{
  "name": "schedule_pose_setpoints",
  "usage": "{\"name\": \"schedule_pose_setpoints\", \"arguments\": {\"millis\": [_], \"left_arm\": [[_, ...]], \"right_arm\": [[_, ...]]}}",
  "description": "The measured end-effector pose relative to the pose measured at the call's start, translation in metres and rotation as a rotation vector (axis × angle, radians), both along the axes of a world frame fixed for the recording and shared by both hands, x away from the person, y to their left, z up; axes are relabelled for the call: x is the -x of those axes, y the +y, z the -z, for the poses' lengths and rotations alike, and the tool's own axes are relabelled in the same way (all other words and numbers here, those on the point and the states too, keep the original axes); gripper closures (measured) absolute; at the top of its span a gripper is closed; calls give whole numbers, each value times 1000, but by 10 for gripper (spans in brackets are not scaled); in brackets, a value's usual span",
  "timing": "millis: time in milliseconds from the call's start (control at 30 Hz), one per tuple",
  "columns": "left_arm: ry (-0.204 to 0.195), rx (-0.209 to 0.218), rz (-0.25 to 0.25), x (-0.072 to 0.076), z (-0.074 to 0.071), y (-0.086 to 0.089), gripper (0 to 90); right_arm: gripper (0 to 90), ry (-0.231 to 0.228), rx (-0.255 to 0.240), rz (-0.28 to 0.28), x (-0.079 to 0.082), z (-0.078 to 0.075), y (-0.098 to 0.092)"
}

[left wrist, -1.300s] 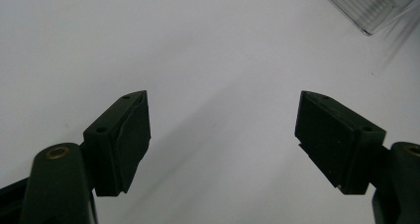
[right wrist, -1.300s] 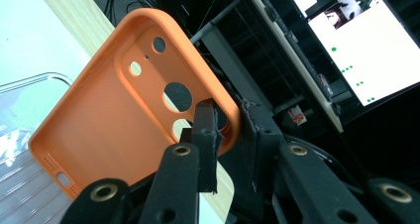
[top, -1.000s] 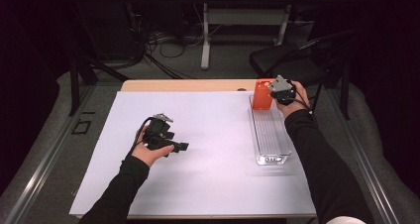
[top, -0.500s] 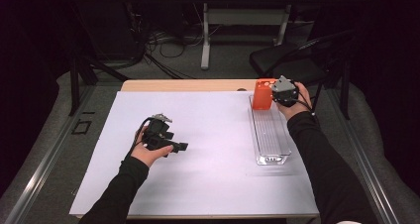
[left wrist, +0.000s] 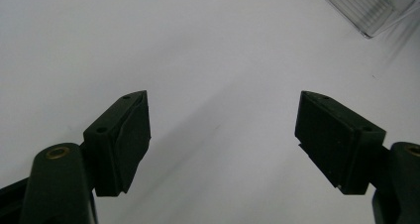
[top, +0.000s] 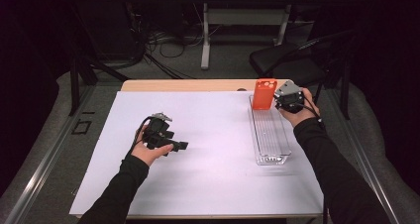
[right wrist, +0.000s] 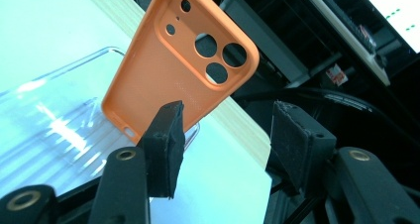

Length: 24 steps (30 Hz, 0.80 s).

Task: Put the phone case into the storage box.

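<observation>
While right claw (right wrist: 223, 130) opens, freeing unbranded orange phone case (right wrist: 183, 60); left claw (left wrist: 223, 135) open, empty.

A white sheet (top: 213, 154) covers a wooden table (top: 188, 85) in a dark room, with grey floor (top: 163, 68) around it, tangled cables (top: 148, 40) and a second desk's white leg (top: 205, 35) behind, and a black chair (top: 282, 60) at right.
</observation>
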<state>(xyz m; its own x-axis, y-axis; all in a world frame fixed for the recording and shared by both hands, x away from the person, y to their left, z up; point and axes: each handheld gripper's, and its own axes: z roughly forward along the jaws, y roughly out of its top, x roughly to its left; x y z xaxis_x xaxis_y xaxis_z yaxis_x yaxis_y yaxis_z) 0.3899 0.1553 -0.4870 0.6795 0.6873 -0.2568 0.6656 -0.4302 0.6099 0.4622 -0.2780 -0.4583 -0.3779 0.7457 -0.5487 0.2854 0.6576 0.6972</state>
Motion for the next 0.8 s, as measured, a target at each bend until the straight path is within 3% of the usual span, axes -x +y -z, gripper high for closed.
{"name": "schedule_pose_setpoints", "arguments": {"millis": [333,800], "left_arm": [[-13,8,-11,-2,-2,1,219],[-13,48,-20,-3,-5,6,213]], "right_arm": [[247,10,-80,9,18,-15,7],[157,127,-241,-22,33,-26,20]]}}
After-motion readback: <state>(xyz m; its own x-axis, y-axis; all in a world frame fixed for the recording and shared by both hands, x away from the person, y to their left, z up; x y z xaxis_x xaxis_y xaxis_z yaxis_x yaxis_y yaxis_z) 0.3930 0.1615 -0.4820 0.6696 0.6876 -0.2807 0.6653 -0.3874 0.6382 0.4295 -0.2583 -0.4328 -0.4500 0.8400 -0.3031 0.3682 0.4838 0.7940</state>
